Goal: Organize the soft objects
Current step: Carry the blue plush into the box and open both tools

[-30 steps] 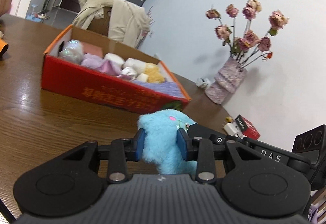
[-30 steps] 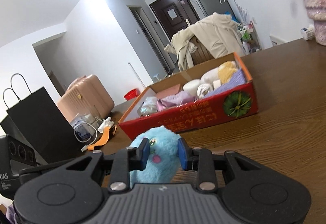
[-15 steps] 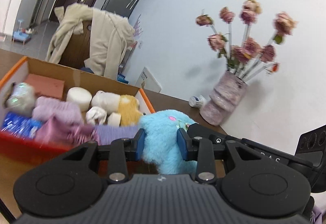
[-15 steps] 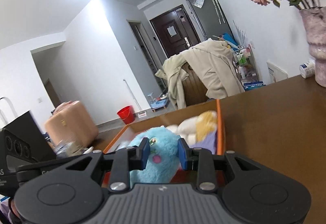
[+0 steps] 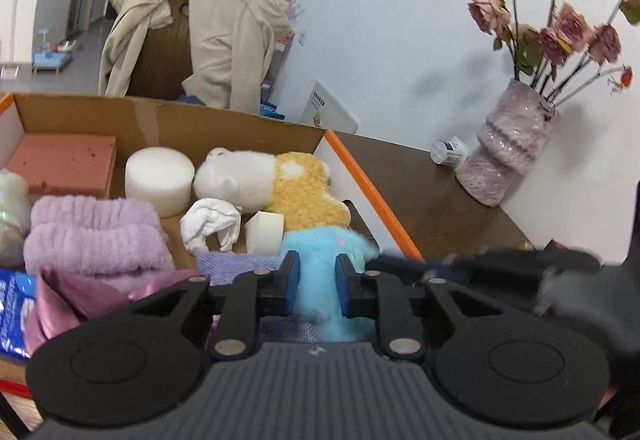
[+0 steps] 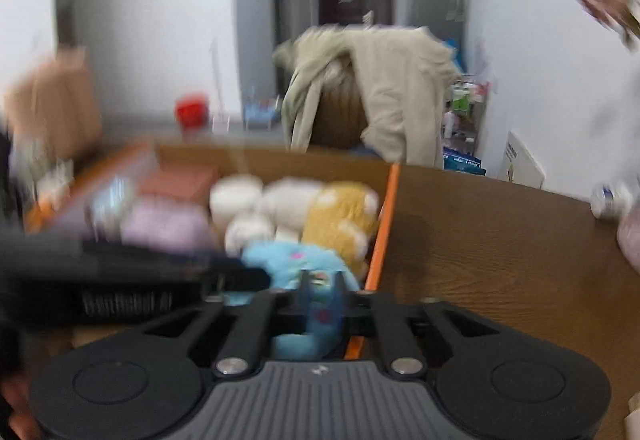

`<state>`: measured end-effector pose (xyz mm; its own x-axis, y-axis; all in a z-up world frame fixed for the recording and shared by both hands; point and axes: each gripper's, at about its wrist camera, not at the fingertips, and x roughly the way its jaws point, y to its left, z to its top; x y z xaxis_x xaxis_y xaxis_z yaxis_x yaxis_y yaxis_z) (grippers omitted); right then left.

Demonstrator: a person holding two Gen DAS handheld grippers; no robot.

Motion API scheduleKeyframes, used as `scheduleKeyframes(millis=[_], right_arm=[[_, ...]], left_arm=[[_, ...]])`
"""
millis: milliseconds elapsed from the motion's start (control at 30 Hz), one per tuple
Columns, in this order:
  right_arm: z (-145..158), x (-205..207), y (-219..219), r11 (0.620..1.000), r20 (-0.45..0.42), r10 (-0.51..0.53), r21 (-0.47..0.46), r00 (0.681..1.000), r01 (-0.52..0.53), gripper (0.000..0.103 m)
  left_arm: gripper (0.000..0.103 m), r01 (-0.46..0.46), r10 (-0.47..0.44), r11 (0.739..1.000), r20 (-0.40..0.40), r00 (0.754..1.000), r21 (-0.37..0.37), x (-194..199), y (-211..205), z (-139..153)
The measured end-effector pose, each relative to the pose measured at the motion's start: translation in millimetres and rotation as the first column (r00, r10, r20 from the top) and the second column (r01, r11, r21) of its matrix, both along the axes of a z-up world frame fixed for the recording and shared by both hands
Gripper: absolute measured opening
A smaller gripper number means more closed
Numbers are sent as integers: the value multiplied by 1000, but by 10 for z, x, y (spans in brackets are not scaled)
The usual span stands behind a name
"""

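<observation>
Both grippers grip one blue plush toy point(image 5: 318, 268) over the right end of the cardboard box point(image 5: 372, 191). Left gripper point(image 5: 313, 278): jaws closing, pads pressing the fur. Right gripper point(image 6: 322, 294): squeezed nearly together on the toy. Box contents: purple towel point(image 5: 92, 236), white foam cylinder point(image 5: 158, 179), yellow-white plush point(image 5: 280, 179). Vase point(image 5: 508, 147) stands well apart on the table point(image 5: 432, 207).

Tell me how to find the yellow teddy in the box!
Look in the cardboard box with orange edges on the brown wooden table. At its right end, by the orange rim, lies the yellow-and-white plush toy. It is the only golden, curly-furred thing there, just behind the blue plush toy.
</observation>
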<state>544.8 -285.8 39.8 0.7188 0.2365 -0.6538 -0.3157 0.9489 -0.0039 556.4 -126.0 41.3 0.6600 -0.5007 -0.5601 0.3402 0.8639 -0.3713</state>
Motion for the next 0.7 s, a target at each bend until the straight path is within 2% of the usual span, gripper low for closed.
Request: scheduleKeyframes(millis=[133,267,367,433,467,567,700], right_arm=[[-34,71,159,998,-3,-1,-65,1000,0,1],[-16,37,121,999,-17,6,-38,1000,-7,5],[71,-48,83,999,-30,39,-26,999,-39,9],[130,-111,80,997,-33,61,-51,998,-62,11],[161,-146,78,996,-29,72,-58,997,-74,15],[230,-199,66,994,-18,88,-58,996,-89,16],[301,-213,-3,996,2,83,-18,997,-83,19]], left_arm=[[21,-14,14,1000,-22,1000,-2,35,3,-78],[21,-10,9,1000,-41,999,-21,62,23,-107],[22,-10,10,1000,-15,1000,3,42,-15,-110],[23,-9,9,1000,14,1000,10,22,-17,-135],[23,-8,7,1000,16,1000,11,19,-16,-139],[24,-8,8,1000,7,1000,-1,22,4,-129],[25,-6,6,1000,42,999,-4,-81,94,-3]])
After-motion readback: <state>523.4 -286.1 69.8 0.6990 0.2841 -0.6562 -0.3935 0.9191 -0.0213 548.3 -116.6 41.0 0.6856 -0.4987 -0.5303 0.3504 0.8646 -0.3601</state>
